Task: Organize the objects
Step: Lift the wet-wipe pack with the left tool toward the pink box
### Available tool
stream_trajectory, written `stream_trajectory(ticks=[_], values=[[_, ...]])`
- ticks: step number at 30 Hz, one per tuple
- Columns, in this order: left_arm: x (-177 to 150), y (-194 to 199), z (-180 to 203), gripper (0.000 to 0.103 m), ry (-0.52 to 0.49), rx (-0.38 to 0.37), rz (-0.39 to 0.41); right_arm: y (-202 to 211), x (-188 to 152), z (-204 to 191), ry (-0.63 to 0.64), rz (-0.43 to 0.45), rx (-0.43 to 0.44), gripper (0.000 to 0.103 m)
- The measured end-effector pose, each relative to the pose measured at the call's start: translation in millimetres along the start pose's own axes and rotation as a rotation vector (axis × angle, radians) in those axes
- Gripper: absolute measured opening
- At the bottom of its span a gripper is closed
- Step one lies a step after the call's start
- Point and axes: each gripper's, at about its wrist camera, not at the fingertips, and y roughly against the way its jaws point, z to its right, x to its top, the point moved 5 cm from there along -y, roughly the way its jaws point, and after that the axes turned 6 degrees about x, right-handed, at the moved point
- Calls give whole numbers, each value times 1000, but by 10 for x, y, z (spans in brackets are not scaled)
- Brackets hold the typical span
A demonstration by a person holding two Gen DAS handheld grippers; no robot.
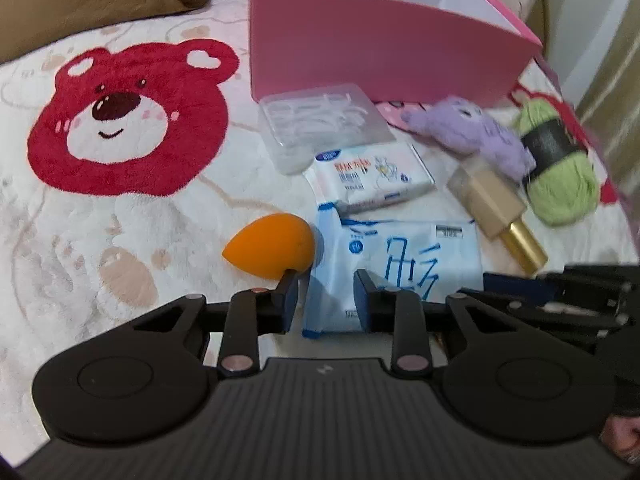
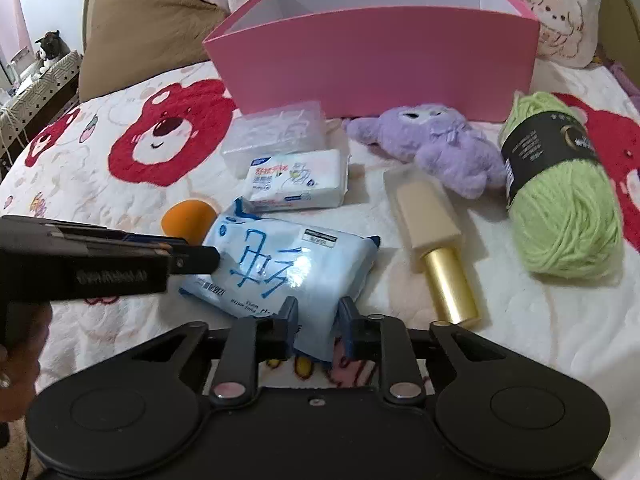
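A light blue wet-wipe pack (image 1: 400,264) (image 2: 280,268) lies on the bed blanket. My left gripper (image 1: 326,300) is open with its fingers astride the pack's near left end, beside an orange makeup sponge (image 1: 270,246) (image 2: 186,220). My right gripper (image 2: 316,322) is open with its fingers astride the pack's near corner. Behind lie a white tissue pack (image 1: 372,178) (image 2: 298,182), a clear plastic box (image 1: 320,124) (image 2: 276,134), a purple plush (image 1: 468,132) (image 2: 436,144), a gold bottle (image 1: 496,212) (image 2: 436,248) and green yarn (image 1: 560,160) (image 2: 560,188).
An open pink box (image 1: 380,52) (image 2: 376,56) stands at the back on the bear-print blanket (image 1: 120,120) (image 2: 168,132). A brown pillow (image 2: 148,28) and cartoon pillows (image 2: 560,12) lie behind it. The left gripper's body (image 2: 80,264) reaches in from the left.
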Motion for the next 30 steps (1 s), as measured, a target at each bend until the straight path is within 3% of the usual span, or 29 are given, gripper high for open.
stream_trajectory(ticks=[3,5,10,13,14,21,24,30], values=[[35,-20,-13,28,41,-71,-14,16,23,20,11,9,-21,15],[6,-69,-26,28,99,-139,-71,43,34,16,35,11,-38,12],[-17,-88,-10,31,107,-116,-86,72,26,38,25,-5,-17,11],[-19,-121,-3,35,121,-111,-86,45,1,23,15,-10,-16,17],[-20,-129,-2,35,128,-120,-88,28,1,27,7,-12,-15,23],[-100,-64,58,29,192,-260,-172,68,24,20,12,-10,-22,44],[-135,-119,62,25,230,-200,-159,53,36,84,-10,-13,-26,46],[-122,-179,59,26,252,-167,-115,-48,-20,130,-46,-10,-4,55]])
